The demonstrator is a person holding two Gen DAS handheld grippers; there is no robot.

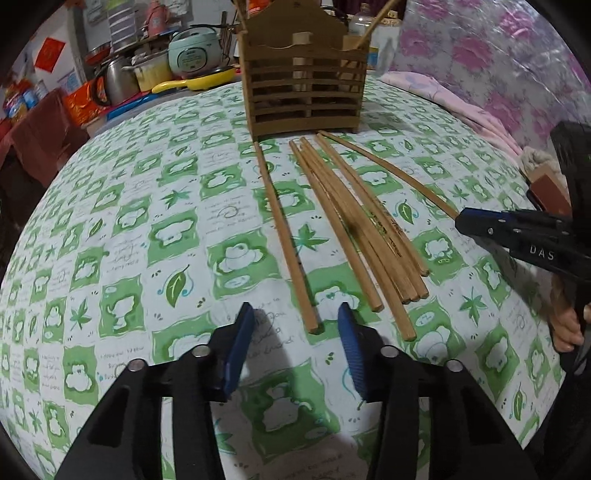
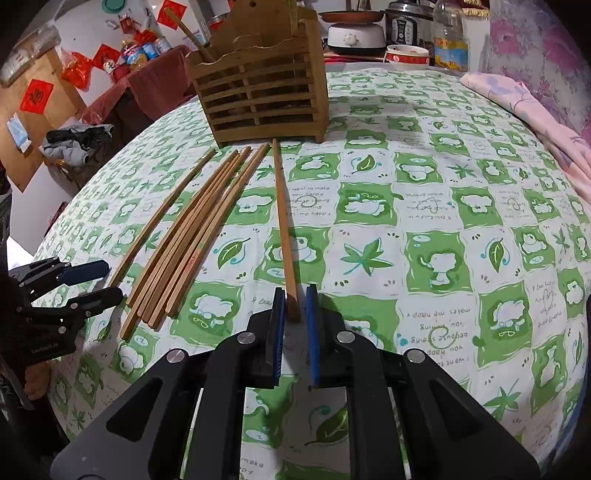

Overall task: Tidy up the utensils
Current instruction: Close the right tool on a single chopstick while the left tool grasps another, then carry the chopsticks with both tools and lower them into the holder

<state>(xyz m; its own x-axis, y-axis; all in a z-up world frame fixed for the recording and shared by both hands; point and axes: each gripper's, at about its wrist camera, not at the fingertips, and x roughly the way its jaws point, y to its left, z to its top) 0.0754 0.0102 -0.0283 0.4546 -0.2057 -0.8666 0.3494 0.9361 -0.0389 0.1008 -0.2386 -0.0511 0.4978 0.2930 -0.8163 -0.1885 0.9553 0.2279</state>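
Note:
Several wooden chopsticks (image 1: 354, 218) lie on the green-and-white tablecloth in front of a slatted wooden utensil holder (image 1: 304, 79), which holds one chopstick (image 1: 373, 24). My left gripper (image 1: 295, 314) is open and empty, just short of the near end of a lone chopstick (image 1: 284, 232). In the right wrist view the holder (image 2: 258, 96) stands at the back, the bundle (image 2: 192, 236) lies to the left. My right gripper (image 2: 294, 297) has its jaws narrowly apart around the near end of a separate chopstick (image 2: 282, 218), which still lies on the cloth.
The tablecloth (image 2: 443, 221) covers a round table. A pink folded cloth (image 2: 535, 110) lies at the far right edge. Kitchen pots, a rice cooker (image 1: 194, 50) and jars stand beyond the table. The left gripper also shows in the right wrist view (image 2: 107, 280).

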